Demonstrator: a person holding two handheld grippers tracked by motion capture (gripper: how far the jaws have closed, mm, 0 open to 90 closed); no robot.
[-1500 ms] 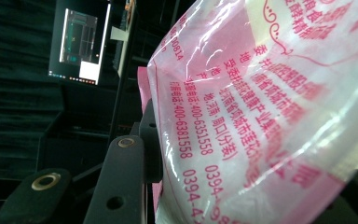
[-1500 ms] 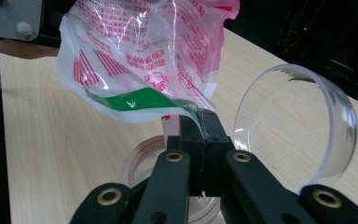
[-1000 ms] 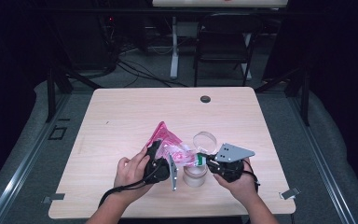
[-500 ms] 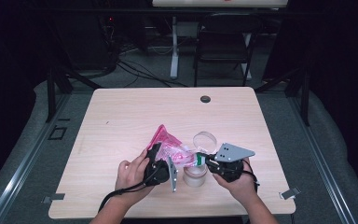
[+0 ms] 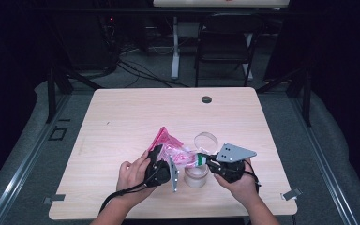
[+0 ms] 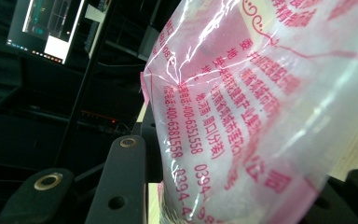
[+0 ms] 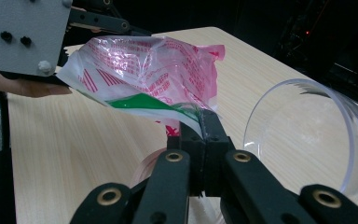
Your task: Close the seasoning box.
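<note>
The pink bag [image 5: 174, 149] stretches between left gripper [image 5: 161, 165] and right gripper [image 5: 205, 160].

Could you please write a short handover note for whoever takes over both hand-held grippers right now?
Left hand-held gripper: jaws around the body of the pink printed bag, held above the table.
Right hand-held gripper: shut on the bag's green-striped edge.
Things: the bag hangs between the two grippers, just over the clear round container; the clear lid stands on its edge beside it.
Done: bag lifted and gripped at both ends, container uncovered.
Left, probably: open the bag, empty it into the container and put the lid on. Whether the bag is open yet, I cannot tell.
</note>
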